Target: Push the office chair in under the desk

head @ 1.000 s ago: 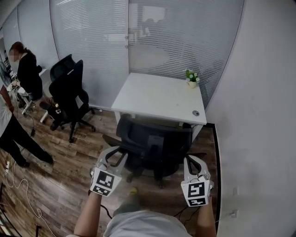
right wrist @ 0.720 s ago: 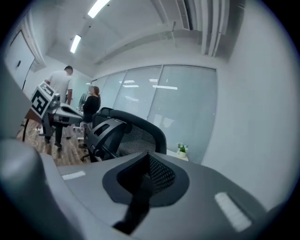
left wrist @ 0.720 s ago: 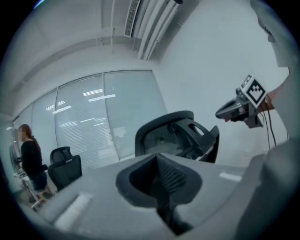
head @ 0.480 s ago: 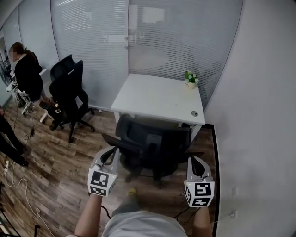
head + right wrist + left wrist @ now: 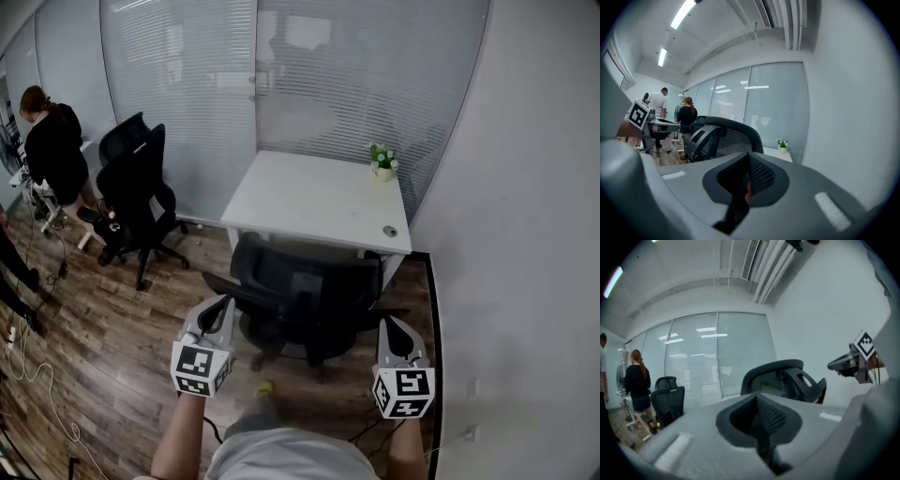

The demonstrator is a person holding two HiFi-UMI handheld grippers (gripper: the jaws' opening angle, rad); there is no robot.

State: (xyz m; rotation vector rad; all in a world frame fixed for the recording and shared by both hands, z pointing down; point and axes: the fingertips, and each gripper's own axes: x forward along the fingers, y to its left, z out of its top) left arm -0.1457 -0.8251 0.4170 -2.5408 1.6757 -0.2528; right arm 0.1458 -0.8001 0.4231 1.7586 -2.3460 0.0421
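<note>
The black office chair (image 5: pixel 305 291) stands with its seat partly under the white desk (image 5: pixel 319 202) and its backrest toward me. My left gripper (image 5: pixel 223 305) is shut and empty, just left of the chair's back and apart from it. My right gripper (image 5: pixel 387 325) is also shut and empty, at the chair's right rear beside the armrest. In the left gripper view the chair's back (image 5: pixel 780 378) rises beyond my closed left gripper (image 5: pixel 759 401), with the right gripper (image 5: pixel 843 364) further off. The right gripper view shows the chair (image 5: pixel 726 133) to the left of the closed right gripper (image 5: pixel 750 171).
A second black office chair (image 5: pixel 136 192) stands at the left by the glass partition. A person in black (image 5: pixel 52 150) sits at a far-left desk. A small potted plant (image 5: pixel 382 161) stands on the desk's far corner. A white wall runs close on the right. Cables (image 5: pixel 37 375) lie on the wood floor.
My left gripper's jaws have closed and it has drawn slightly left and back from the chair. The standing person at the left has mostly walked out of view. The right gripper has barely moved.
</note>
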